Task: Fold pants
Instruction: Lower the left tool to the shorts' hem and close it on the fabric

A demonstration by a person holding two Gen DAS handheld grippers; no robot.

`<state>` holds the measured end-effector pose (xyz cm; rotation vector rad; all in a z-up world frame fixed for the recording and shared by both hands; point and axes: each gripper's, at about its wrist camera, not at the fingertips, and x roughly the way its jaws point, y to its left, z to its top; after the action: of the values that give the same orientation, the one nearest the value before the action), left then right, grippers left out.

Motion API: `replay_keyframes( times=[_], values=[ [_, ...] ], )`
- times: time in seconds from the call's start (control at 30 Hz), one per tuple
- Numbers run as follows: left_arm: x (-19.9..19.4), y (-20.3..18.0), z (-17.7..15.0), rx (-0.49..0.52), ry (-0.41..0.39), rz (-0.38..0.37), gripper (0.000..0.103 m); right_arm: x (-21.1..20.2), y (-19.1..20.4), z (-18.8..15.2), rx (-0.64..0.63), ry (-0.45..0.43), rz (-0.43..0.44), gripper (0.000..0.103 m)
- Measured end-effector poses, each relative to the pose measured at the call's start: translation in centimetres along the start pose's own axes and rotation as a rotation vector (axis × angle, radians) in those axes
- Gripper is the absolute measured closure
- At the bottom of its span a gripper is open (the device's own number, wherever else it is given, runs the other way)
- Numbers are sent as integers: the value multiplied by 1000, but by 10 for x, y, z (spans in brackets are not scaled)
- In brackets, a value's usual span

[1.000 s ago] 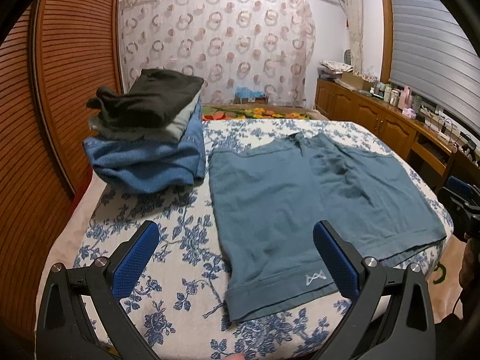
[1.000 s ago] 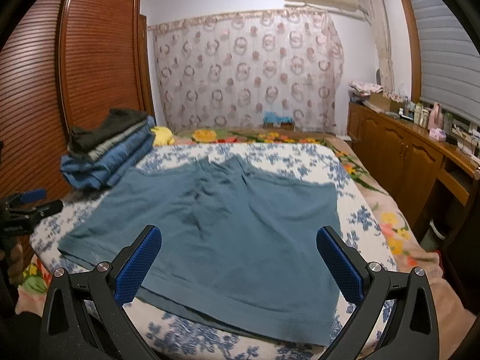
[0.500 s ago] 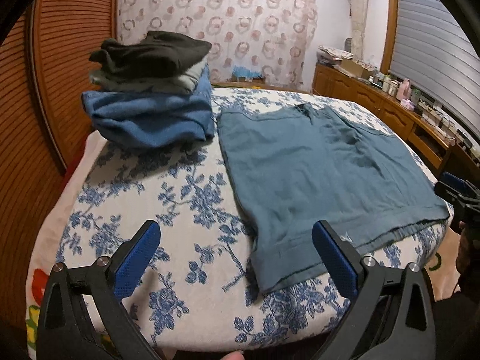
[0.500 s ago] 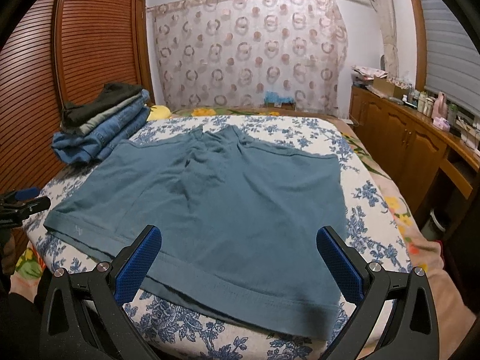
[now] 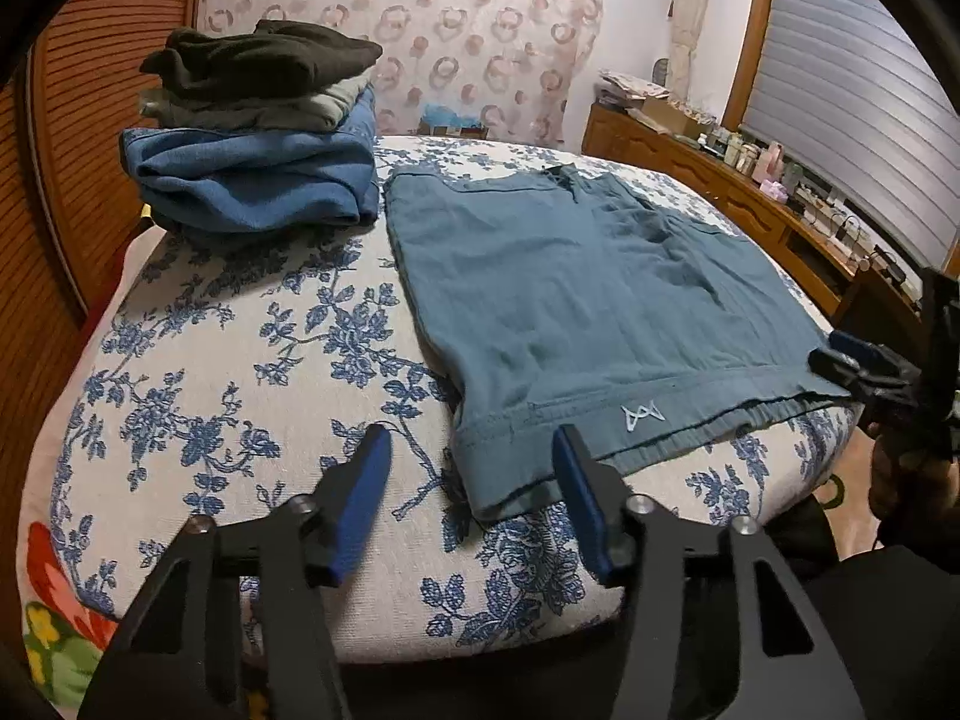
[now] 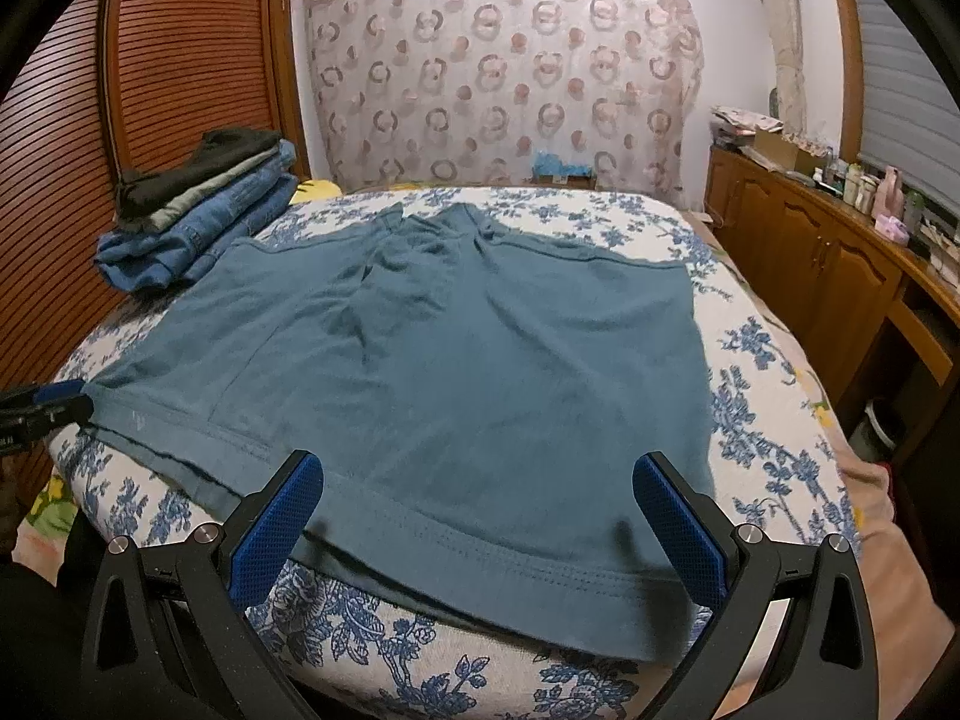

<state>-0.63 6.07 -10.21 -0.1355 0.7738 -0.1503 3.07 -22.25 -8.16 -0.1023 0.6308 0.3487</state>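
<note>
— Far left first?
— Stack of folded clothes by the wooden wardrobe doors, parked clear of the work, likely finished pieces.

— Next along?
— Left gripper, jaws just been closing, now half-narrowed around the near left hem corner of the teal pants. Pads not yet pressing cloth; nothing gripped. Probably lining up a pinch on that corner.

— The pants themselves?
— Spread flat on the floral bedspread, hems toward the bed's near edge, waistband far. No fold made yet.

— Far right?
— Right gripper, spread wide, empty, poised over the other leg's hem. Seemingly waiting to take the matching corner.
</note>
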Motion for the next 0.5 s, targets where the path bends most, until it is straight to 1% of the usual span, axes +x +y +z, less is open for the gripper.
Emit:
replay_keyframes(
  times=[0.07,0.17,0.33,0.5],
  values=[
    [-1,0,-1,-5,-4,-12,57,4,1,-3,-14,19,-11,0],
    [0,-1,-2,-2,-4,-27,62,5,1,-9,-15,37,-5,0],
    [3,-5,-2,9,10,-31,67,-4,3,-11,-26,23,-1,0],
    [6,-2,1,1,11,-31,68,-5,2,-11,-40,28,6,0]
  ],
)
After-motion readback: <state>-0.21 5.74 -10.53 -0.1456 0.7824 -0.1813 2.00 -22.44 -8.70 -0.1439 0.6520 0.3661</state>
